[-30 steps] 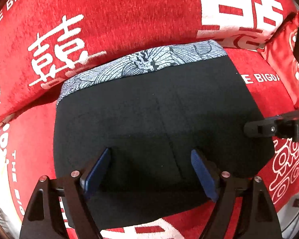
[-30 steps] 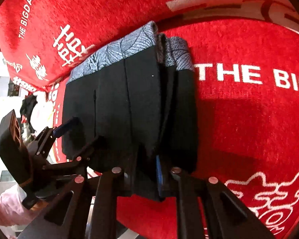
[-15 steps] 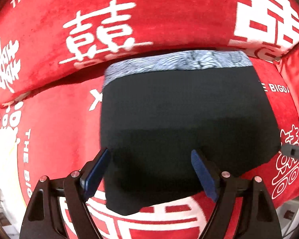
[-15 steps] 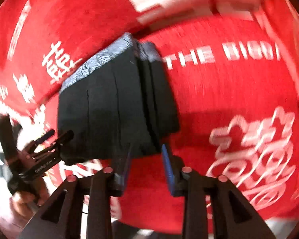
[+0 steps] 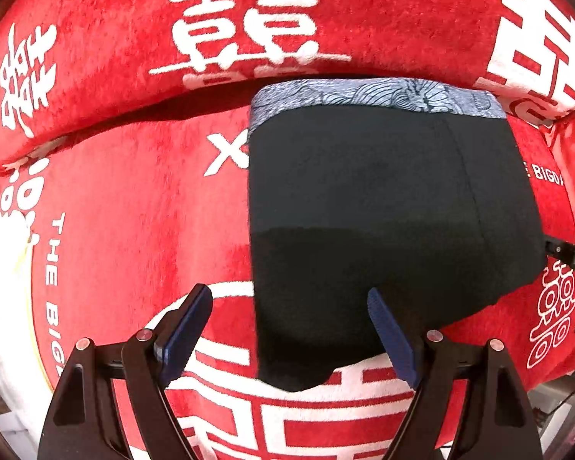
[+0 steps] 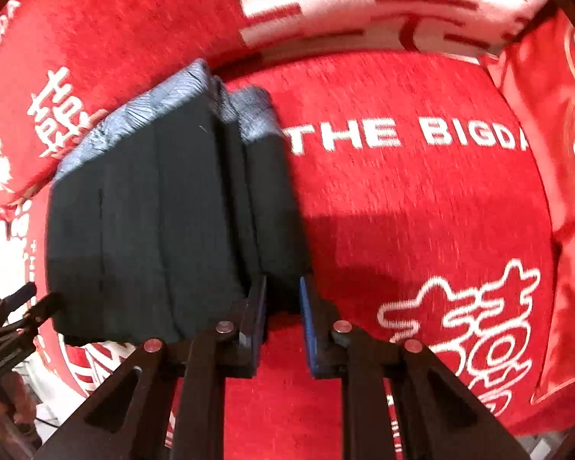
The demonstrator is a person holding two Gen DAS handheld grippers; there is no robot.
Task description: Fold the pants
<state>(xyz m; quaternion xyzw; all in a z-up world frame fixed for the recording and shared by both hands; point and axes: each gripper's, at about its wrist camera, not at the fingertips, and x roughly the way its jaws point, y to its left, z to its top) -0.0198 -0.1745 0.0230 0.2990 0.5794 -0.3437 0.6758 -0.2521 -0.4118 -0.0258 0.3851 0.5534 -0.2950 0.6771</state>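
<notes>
red printed cover point(image 5: 134, 211), one folded pants point(image 5: 383, 211), left gripper point(image 5: 289, 329) jaws opening, right gripper point(image 6: 283, 320) jaws closing, empty

Each handheld black plastic two-finger gripper, left point(image 5: 289, 326) and right point(image 6: 282, 318), had angular black arms with triangular cut-outs, round silver screws at the pivots beside the pads, and ribbed dark-blue rubber pads point(image 5: 391, 339) inside its fingers.

- Red seat cover point(image 5: 142, 230) with white characters and lettering carries everything.
- Folded black pants point(image 5: 383, 207) lie directly on it, patterned grey waistband point(image 5: 375, 94) at twelve o'clock beside the red backrest cushion point(image 5: 96, 38).
</notes>
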